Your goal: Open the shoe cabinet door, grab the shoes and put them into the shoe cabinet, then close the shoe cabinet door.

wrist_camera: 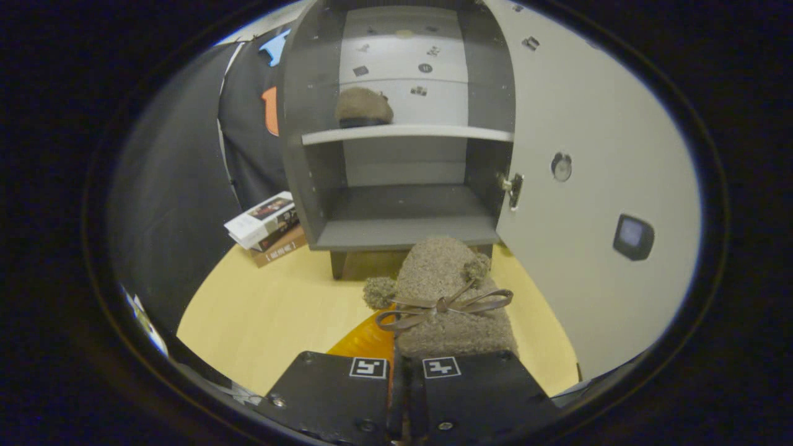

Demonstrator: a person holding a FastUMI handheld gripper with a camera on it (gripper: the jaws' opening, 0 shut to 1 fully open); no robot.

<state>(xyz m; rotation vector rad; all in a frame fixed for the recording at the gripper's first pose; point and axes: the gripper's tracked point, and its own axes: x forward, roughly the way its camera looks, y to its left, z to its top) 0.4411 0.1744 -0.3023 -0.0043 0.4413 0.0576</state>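
gripper [406, 371]: fingers closed together, clamping fuzzy brown slipper [449, 297] with ribbon bow, held just ahead of them | shoe cabinet [403, 226]: beyond, door [595, 186] swung open to the right | second slipper [363, 106]: on upper shelf | books [266, 226]: left of cabinet on table [272, 316]

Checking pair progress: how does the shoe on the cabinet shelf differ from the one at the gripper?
The shelf shoe already rests on the upper shelf inside the cabinet; the held shoe is still outside, above the table, ahead of the lower compartment. The shelf shoe lies free; the held shoe is clamped at its near end by the gripper. A ribbon bow shows on the held shoe; none can be made out on the shelf shoe. Both are brown and fuzzy.
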